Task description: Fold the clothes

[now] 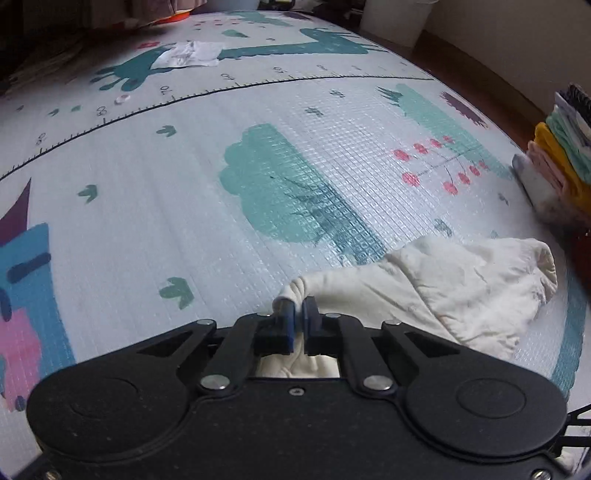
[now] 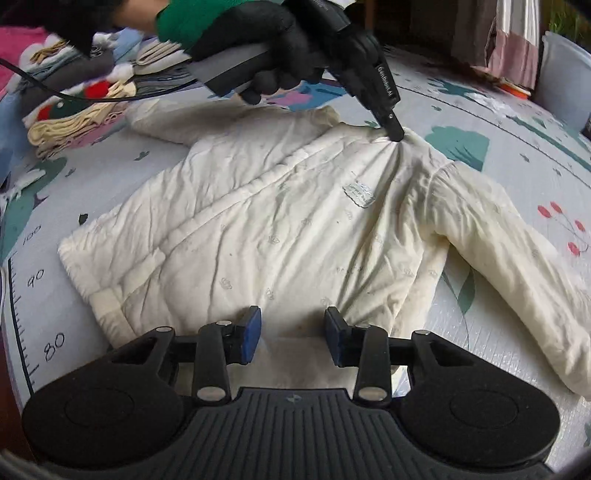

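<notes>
A cream quilted jacket (image 2: 295,221) lies spread flat on the play mat (image 2: 517,155), front side up, with one sleeve (image 2: 517,280) stretched to the right. A person's black-gloved hand (image 2: 273,40) holds my left gripper (image 2: 394,133), which is shut on a bunched fold near the jacket's collar. The left wrist view shows the same pinch: my left gripper (image 1: 298,308) has cream fabric (image 1: 443,288) between its blue pads. My right gripper (image 2: 292,317) hovers open over the jacket's near hem, and its pads do not press the cloth.
Folded clothes are stacked at the mat's right edge (image 1: 561,162). A loose heap of clothes (image 2: 74,110) lies beyond the jacket at the far left. A small white cloth (image 1: 190,54) rests far off on the mat. A white bin (image 1: 391,18) stands behind.
</notes>
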Tool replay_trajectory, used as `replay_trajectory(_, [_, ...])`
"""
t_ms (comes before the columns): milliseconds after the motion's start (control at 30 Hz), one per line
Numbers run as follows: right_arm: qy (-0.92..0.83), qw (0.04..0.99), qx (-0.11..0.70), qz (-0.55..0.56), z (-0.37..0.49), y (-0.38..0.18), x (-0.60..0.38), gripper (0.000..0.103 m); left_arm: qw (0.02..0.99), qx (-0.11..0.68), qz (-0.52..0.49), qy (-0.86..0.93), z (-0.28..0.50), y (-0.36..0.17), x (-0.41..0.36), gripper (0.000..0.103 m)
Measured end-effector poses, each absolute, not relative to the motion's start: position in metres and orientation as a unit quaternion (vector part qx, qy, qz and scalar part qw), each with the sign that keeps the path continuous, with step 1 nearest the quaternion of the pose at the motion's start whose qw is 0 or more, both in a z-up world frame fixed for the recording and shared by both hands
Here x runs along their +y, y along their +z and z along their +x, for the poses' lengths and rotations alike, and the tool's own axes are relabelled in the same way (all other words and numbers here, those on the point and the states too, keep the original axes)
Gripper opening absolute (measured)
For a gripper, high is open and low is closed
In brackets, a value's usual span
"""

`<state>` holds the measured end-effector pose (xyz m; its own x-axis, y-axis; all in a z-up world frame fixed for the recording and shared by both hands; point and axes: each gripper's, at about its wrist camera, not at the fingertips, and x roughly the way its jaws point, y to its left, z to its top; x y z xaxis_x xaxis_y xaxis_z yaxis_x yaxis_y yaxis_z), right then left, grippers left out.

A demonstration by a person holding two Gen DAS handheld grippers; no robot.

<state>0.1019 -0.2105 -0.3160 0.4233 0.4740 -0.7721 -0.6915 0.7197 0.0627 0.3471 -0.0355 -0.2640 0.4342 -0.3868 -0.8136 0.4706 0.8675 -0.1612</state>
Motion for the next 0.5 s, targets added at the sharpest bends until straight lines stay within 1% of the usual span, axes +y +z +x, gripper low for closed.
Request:
replay_trajectory(67, [0.344,0.835,0.406,-0.141,0.100,-0.317,-0.207,0.040,0.845,0.471,0.053,-0.249,0.344,-0.268,-0.040,0.005])
replay_trajectory(100, [0.343,0.836,0.405,-0.140,0.099,-0.317,-0.207,0.040,0.845,0.472,0.056,-0.247,0.343,-0.270,-0.042,0.011])
replay_trajectory(133, [0.343,0.836,0.404,-0.140,0.099,-0.317,-0.209,0.040,0.846,0.471,0.056,-0.243,0.343,-0.270,-0.041,0.015])
replay_trajectory(200, [0.341,0.837,0.404,-0.140,0.098,-0.317,-0.210,0.040,0.849,0.474,0.059,-0.228,0.346,-0.267,-0.037,0.043])
replay_trajectory(267, [0.342,0.837,0.402,-0.142,0.098,-0.315,-0.211,0.039,0.857,0.464,0.054,-0.220,0.344,-0.257,-0.027,0.044])
replay_trajectory(333, [0.339,0.846,0.385,-0.145,0.094,-0.310,-0.211,0.039,0.870,0.434,0.069,-0.224,0.334,-0.243,-0.021,0.041])
replay_trajectory(400, [0.342,0.851,0.370,-0.150,0.089,-0.308,-0.212,0.039,0.862,0.416,0.066,-0.282,0.319,-0.231,-0.021,0.041])
replay_trajectory(500, [0.341,0.847,0.381,-0.145,0.086,-0.314,-0.212,0.039,0.811,0.411,0.079,-0.408,0.291,-0.231,-0.046,0.041])
